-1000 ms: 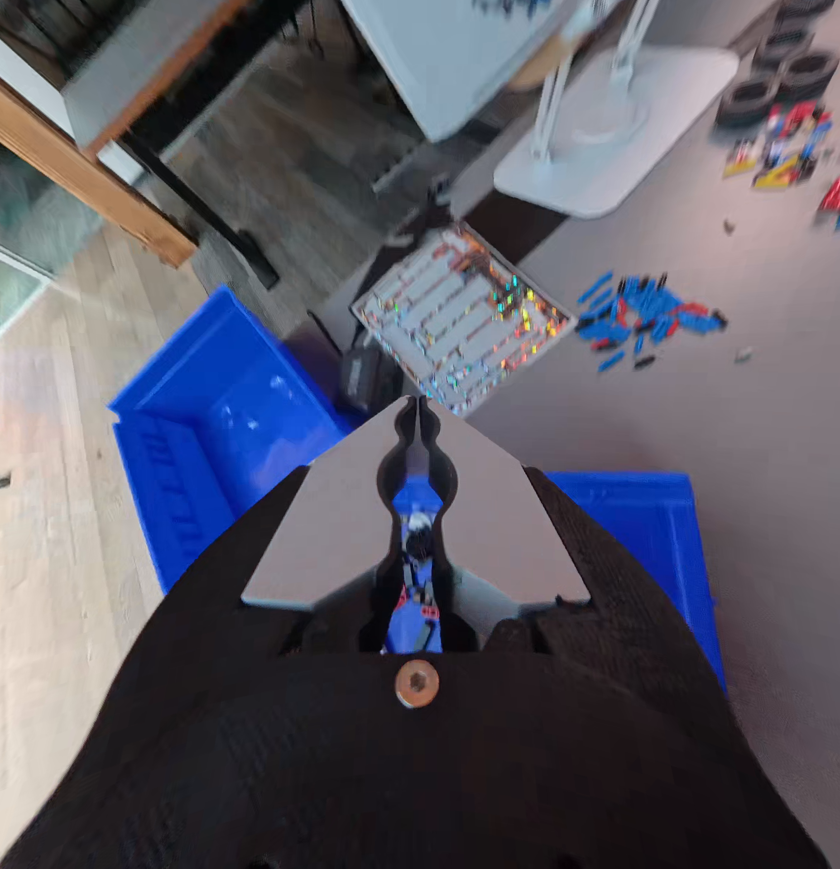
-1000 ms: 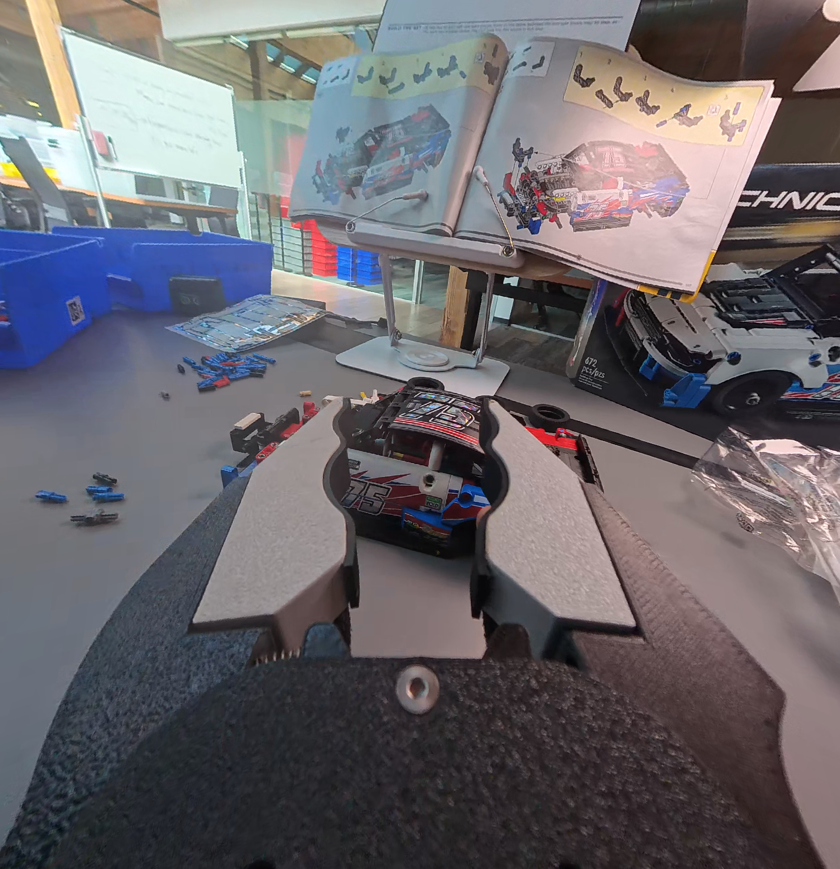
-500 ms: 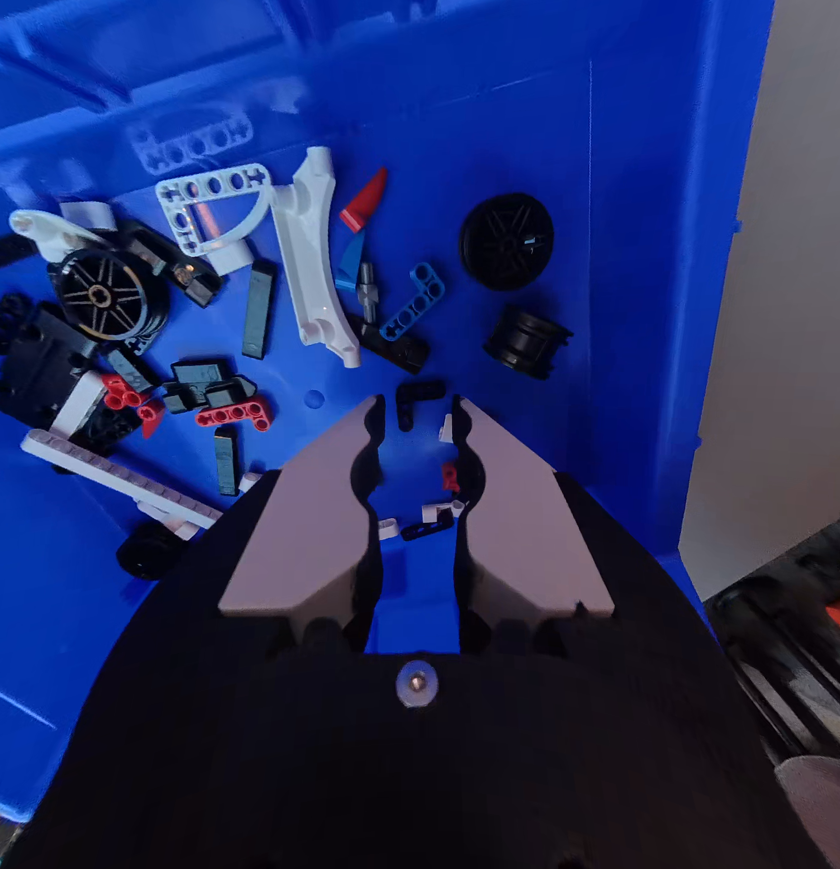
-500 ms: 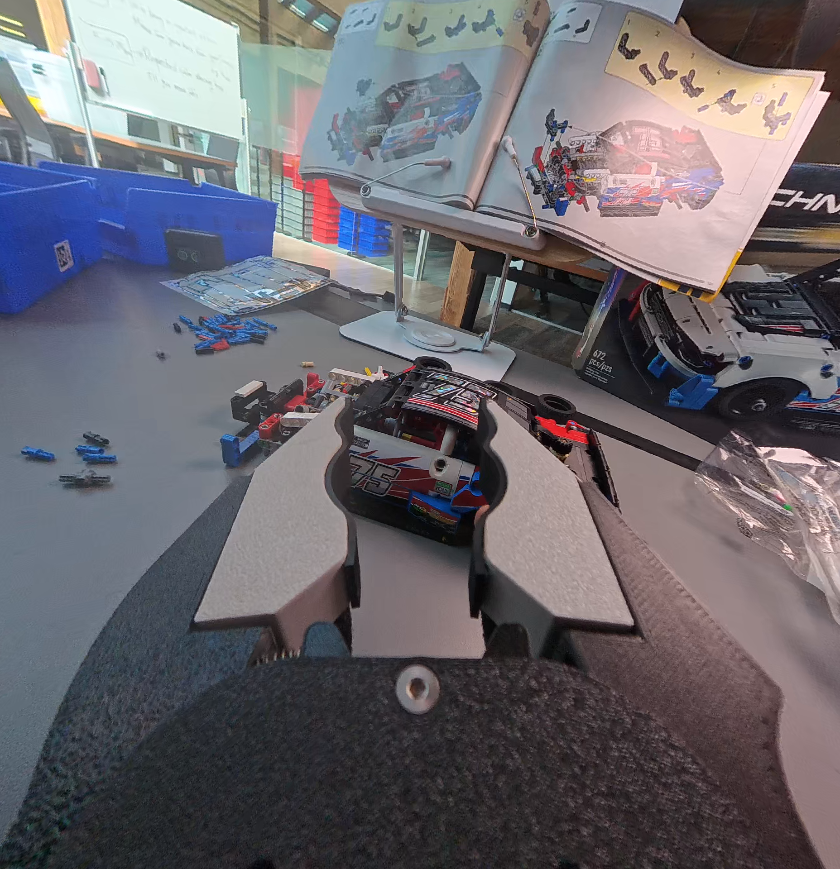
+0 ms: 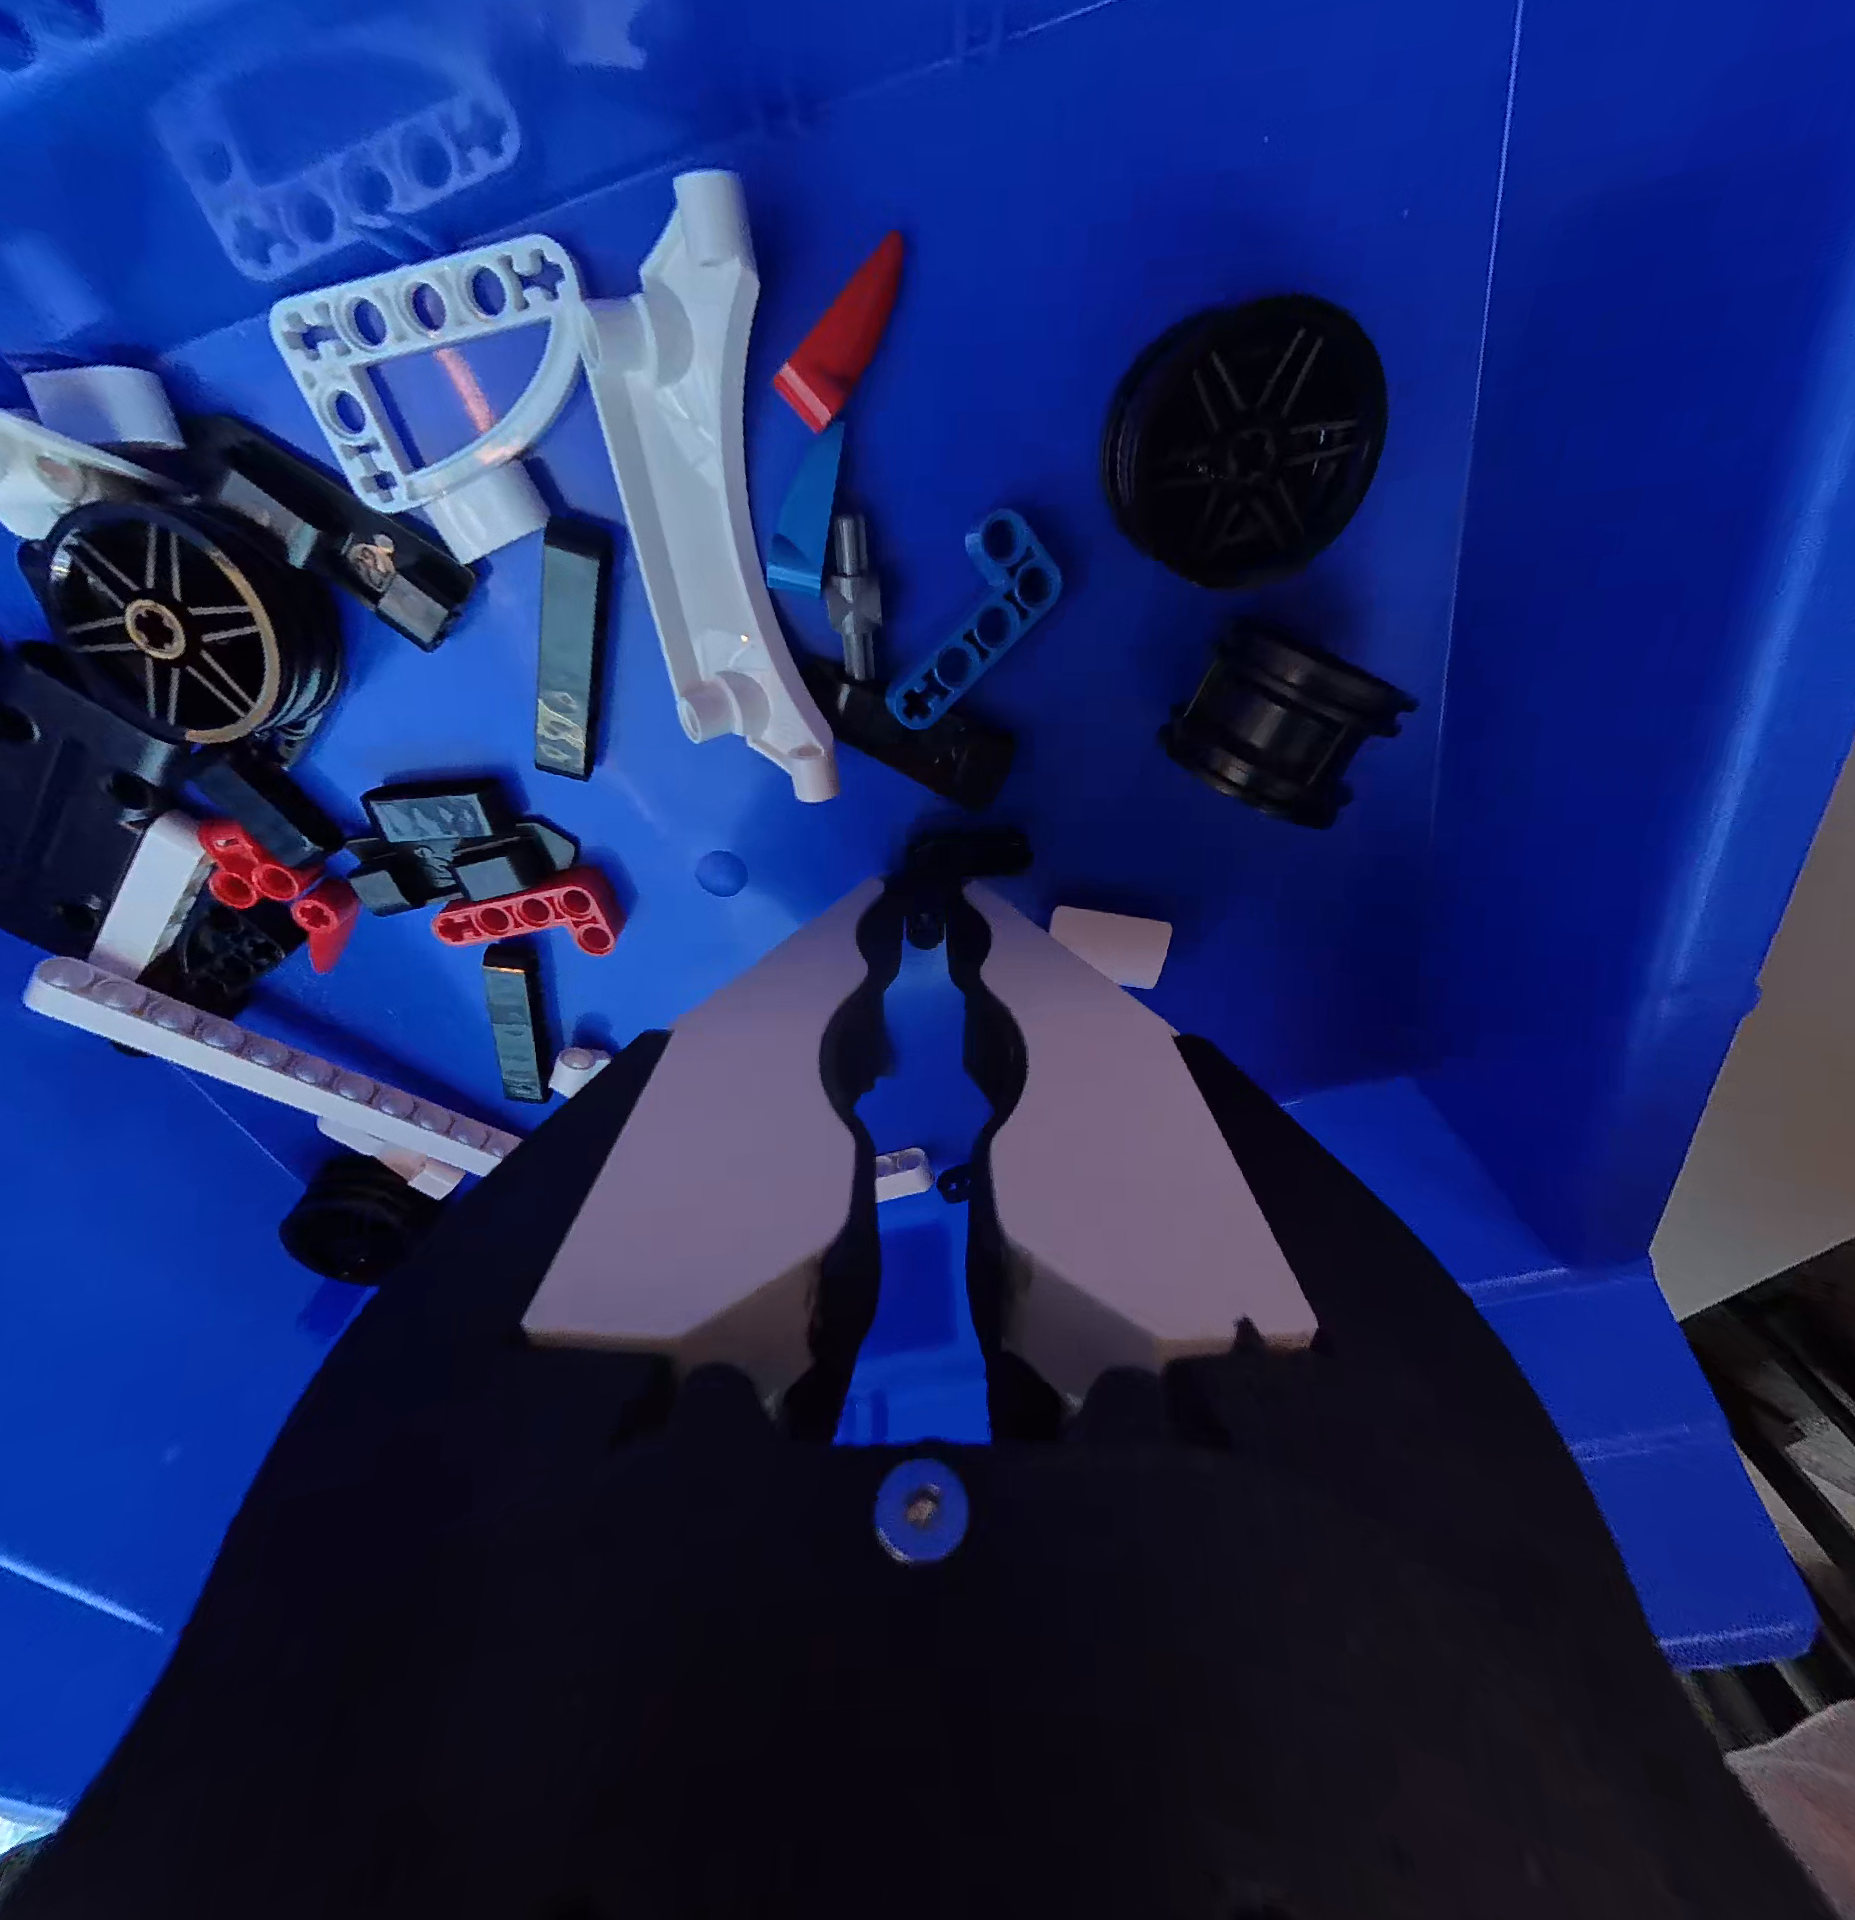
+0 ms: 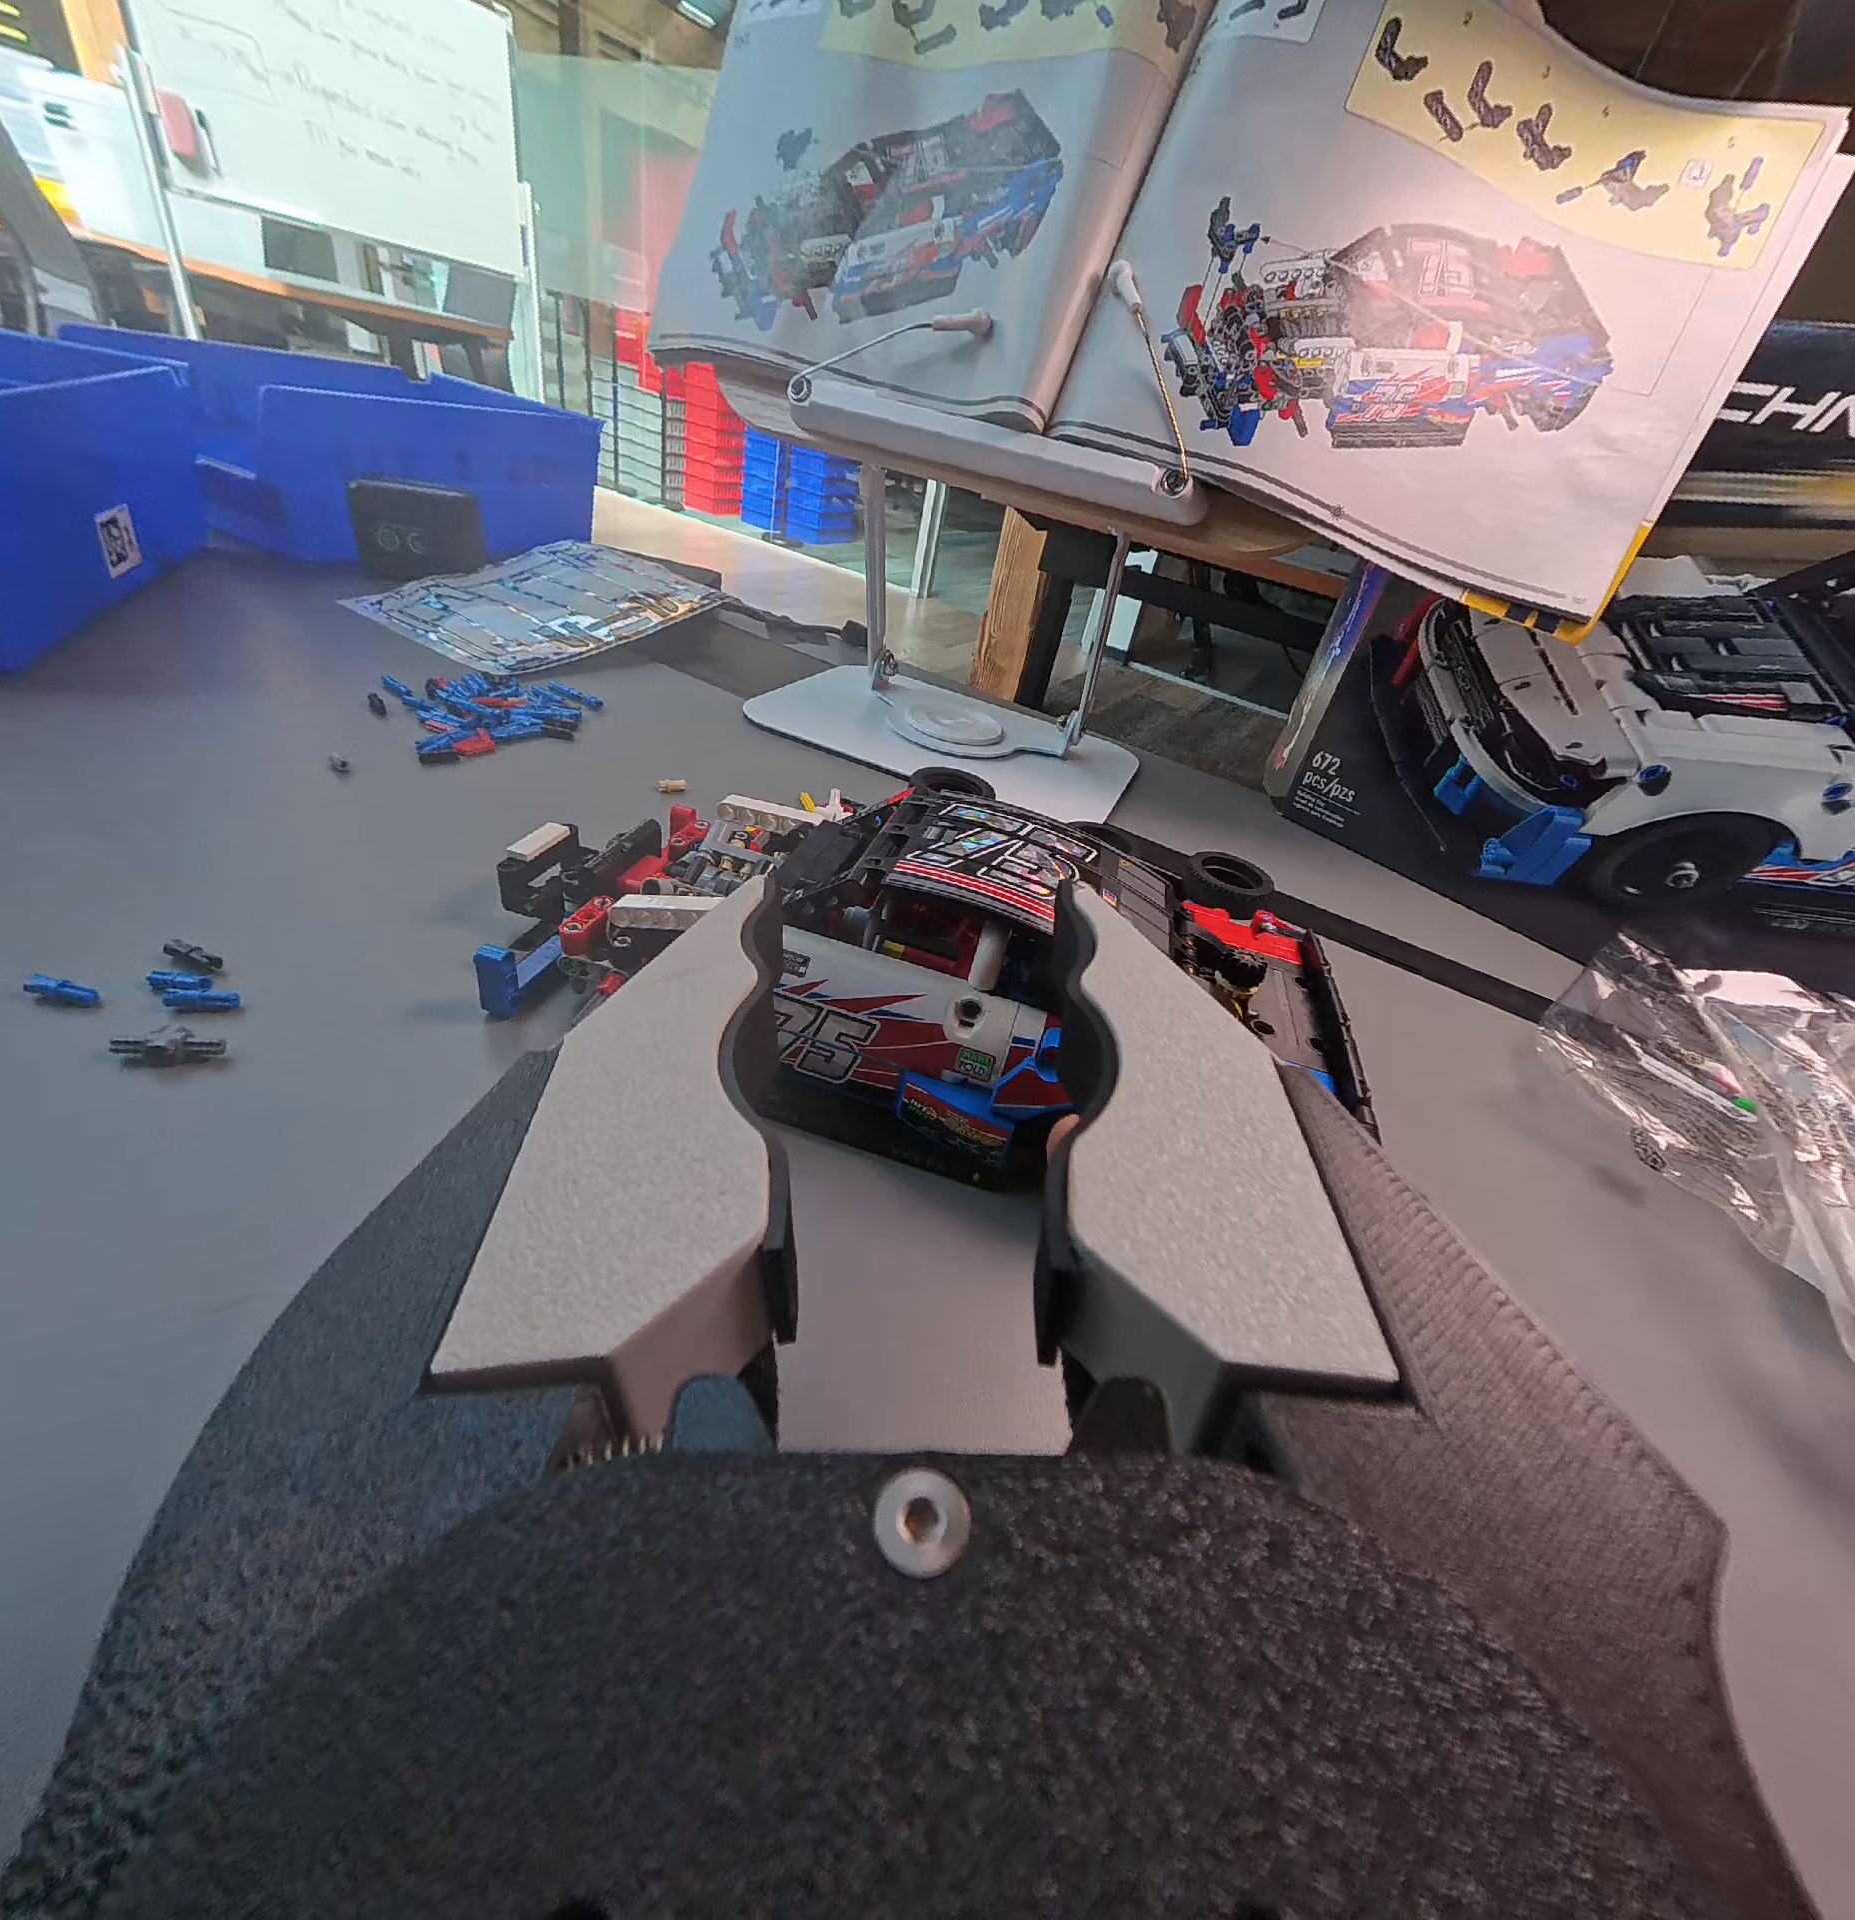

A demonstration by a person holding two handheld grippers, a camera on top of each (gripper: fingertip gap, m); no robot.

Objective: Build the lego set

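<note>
Lego car on grey table, right jaws wide; left jaws pinching black piece inside blue bin.

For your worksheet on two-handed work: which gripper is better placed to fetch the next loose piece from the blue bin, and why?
Left. The left gripper is already inside the blue bin, its tips closing around a small black piece. The right gripper is open over the partly built car on the table.

A workshop: whiteboard, stacked parts bins (red, blue) behind.
</note>
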